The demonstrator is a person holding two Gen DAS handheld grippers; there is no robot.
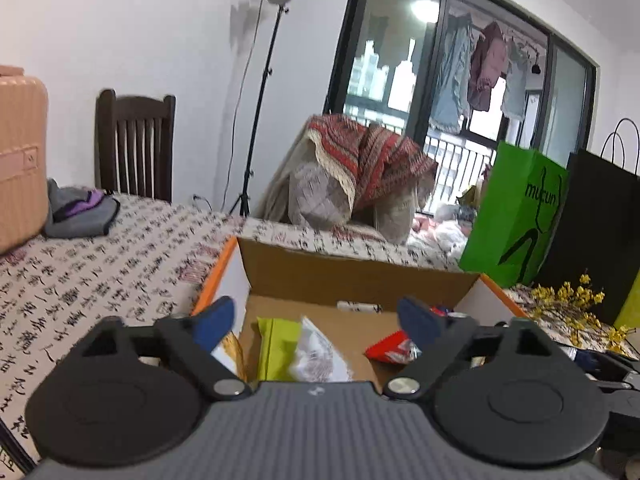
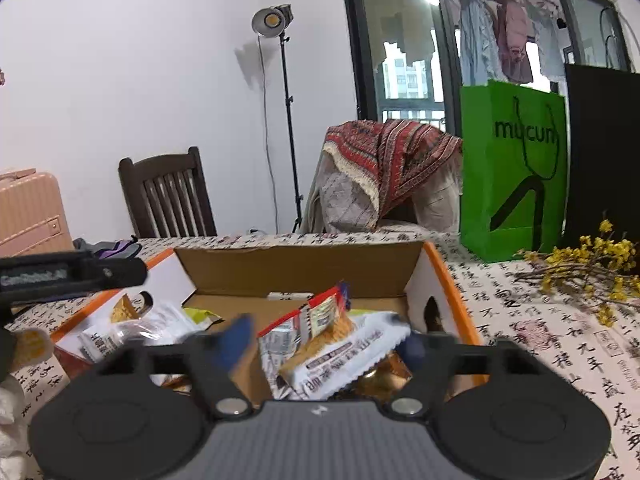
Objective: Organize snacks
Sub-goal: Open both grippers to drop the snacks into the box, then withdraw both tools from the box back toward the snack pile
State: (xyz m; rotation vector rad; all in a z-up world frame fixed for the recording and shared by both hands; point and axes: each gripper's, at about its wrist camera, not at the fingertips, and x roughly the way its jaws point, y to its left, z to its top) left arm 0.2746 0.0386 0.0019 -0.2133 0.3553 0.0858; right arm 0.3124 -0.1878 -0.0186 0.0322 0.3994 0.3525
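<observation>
Both grippers, left gripper (image 1: pixel 316 322) and right gripper (image 2: pixel 326 342), hover over the cardboard box (image 2: pixel 298 266), jaws wide, nothing gripped. Snack packets (image 2: pixel 340 364) lie inside the box. Withdrawal is best made straight upward, so no wrapper is snagged.

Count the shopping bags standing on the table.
2. The green bag stands at the table's far right; the black bag stands right beside it, further right. Others may be out of view.
</observation>
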